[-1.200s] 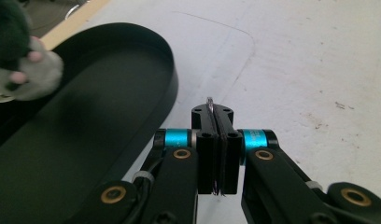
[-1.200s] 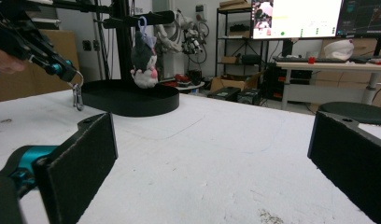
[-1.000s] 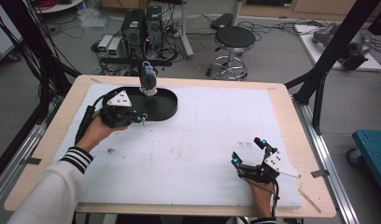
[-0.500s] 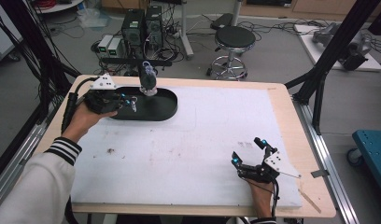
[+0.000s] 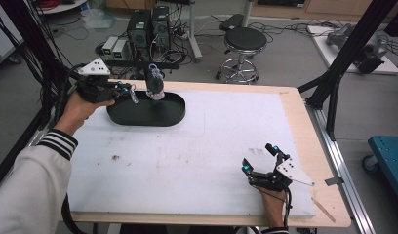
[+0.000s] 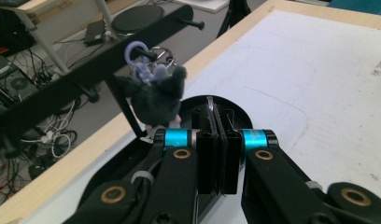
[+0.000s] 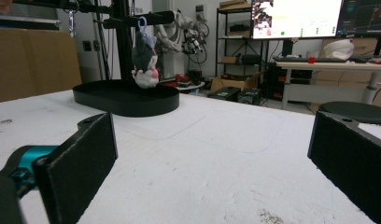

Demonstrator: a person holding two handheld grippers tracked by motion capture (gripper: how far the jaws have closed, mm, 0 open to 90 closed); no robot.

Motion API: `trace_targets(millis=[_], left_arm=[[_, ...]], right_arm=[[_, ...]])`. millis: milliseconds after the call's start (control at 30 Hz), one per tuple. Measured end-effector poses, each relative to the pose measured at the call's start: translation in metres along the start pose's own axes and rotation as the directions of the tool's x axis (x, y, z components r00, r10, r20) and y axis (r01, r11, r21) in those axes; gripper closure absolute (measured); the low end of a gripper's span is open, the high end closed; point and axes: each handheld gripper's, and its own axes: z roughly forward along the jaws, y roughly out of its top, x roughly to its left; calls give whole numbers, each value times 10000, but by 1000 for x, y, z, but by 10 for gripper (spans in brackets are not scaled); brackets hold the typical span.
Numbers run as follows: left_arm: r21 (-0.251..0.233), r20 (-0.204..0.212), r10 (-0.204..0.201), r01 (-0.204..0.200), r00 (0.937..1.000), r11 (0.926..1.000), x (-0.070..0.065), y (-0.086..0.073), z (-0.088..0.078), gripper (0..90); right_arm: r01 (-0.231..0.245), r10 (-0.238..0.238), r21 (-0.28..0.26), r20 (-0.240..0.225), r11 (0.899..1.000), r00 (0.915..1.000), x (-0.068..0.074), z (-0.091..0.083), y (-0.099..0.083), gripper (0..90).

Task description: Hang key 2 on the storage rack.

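Grey plush toy hanging by its lilac ring from a black rail, above the oval black tray at the table's far left (pink feet showing). Just beside it, left gripper, jaws pressed together, empty. Well apart, near edge: right gripper, jaws wide apart, on the white table cover.

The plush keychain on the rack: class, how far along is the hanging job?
Done: the plush keychain hangs by its loop from the rack peg above the black tray. In hand: the left tool is shut, empty, beside the toy. Left: nothing visible; the right tool rests open on the table.
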Motion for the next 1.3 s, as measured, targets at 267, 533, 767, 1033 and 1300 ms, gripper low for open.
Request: trace_targets(millis=[267, 533, 767, 1033, 1300], left_arm=[[-108, -76, 4, -5, 10000, 9999, 17, 18, -4, 882], [63, -111, 137, -136, 9998, 9999, 28, 30, 0, 882], [285, 109, 326, -329, 9994, 9991, 38, 42, 7, 882], [527, 163, 504, -512, 9986, 9973, 46, 56, 14, 881], [881, 160, 319, -332, 9994, 9956, 55, 49, 22, 881]], right_arm=[[64, -64, 40, -11, 10000, 10000, 1, 0, 0, 7], [52, -52, 32, -10, 10000, 10000, 1, 0, 0, 7], [69, -69, 46, -12, 10000, 10000, 1, 0, 0, 7], [85, -85, 15, -5, 10000, 10000, 1, 0, 0, 7], [80, -80, 38, -5, 10000, 10000, 1, 0, 0, 7]])
